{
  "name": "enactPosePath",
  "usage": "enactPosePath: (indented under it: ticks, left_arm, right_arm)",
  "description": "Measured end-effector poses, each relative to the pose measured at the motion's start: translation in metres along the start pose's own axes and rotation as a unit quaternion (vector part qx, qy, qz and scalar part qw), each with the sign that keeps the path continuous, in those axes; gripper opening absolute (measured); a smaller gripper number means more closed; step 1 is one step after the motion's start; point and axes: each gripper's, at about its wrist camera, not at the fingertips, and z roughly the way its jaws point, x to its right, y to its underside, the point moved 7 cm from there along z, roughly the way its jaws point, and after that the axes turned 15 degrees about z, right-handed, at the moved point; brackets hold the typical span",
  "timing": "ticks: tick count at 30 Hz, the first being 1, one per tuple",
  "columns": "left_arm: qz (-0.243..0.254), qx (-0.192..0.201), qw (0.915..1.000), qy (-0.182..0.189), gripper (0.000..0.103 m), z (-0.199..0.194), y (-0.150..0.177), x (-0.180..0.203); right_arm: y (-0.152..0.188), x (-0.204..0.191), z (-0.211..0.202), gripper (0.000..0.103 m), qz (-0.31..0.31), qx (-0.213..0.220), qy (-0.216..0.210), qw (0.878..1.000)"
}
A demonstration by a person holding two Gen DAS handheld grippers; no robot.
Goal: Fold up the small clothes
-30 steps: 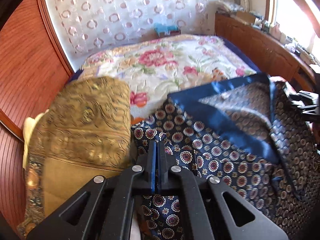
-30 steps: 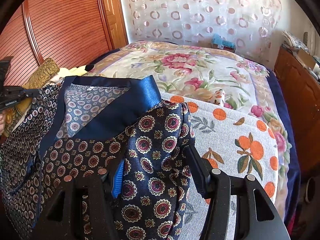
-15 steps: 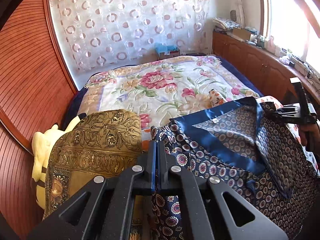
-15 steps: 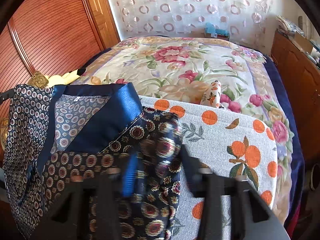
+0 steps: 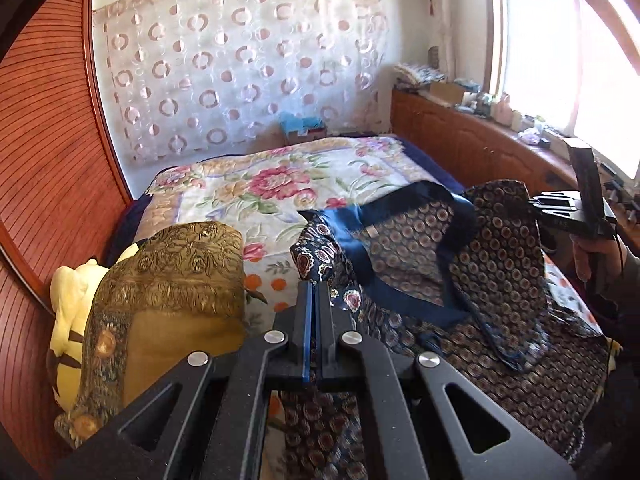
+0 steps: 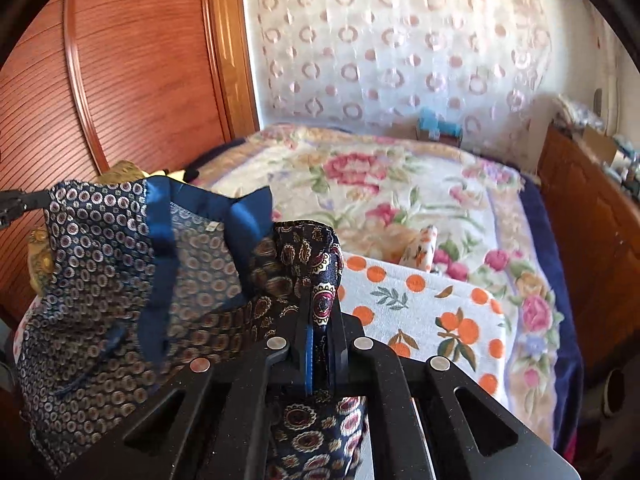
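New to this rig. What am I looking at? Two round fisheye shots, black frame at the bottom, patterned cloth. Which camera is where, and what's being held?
There is no robot here. A person holds a handheld gripper in each hand, and each carries a fisheye camera looking forward along its two fingers. The black frame at the bottom of each picture is that gripper's own body.

In the left wrist view, the left gripper is shut on one edge of a navy patterned garment. The right gripper and the person's hand show at the right edge.

In the right wrist view, the right gripper is shut on the garment's other edge, so it hangs spread between them.

Below is a bed with a floral blanket and an orange-print cloth. A gold cushion and a yellow plush toy sit at the left.
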Motion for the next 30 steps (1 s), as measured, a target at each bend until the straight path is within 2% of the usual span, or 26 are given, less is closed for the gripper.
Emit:
enactPosePath:
  ticks: [7,12,16,21,25,27,30]
  left_arm:
    - [-0.006,0.022,0.9996,0.014,0.002,-0.056,0.048,0.020]
    - [-0.037,0.025,0.9989,0.016,0.002,-0.089,0.103,0.030]
    - [-0.078,0.008,0.9964,0.033,0.002,-0.102,0.156,0.042]
    - [-0.114,-0.033,0.9921,0.040,0.002,-0.104,0.217,0.056]
    - [-0.118,-0.038,0.9916,0.036,0.002,-0.120,0.227,0.054]
    - [-0.118,-0.025,0.9922,0.033,0.002,-0.132,0.219,0.050]
    - [-0.102,-0.001,0.9945,0.021,0.002,-0.159,0.200,0.047]
  right_arm:
    - [0.041,-0.013,-0.076,0.004,-0.013,0.037,-0.011,0.999]
    - [0.096,-0.018,-0.133,0.004,-0.013,0.048,-0.020,0.999]
    - [0.151,-0.014,-0.169,0.004,-0.007,0.034,-0.022,0.999]
    - [0.215,-0.005,-0.199,0.004,-0.004,0.003,-0.015,1.000]
    - [0.246,0.005,-0.218,0.004,0.015,-0.013,-0.015,1.000]
    - [0.258,0.007,-0.231,0.004,0.009,-0.017,-0.010,1.000]
    - [0.259,0.006,-0.251,0.004,0.000,-0.014,-0.009,1.000]
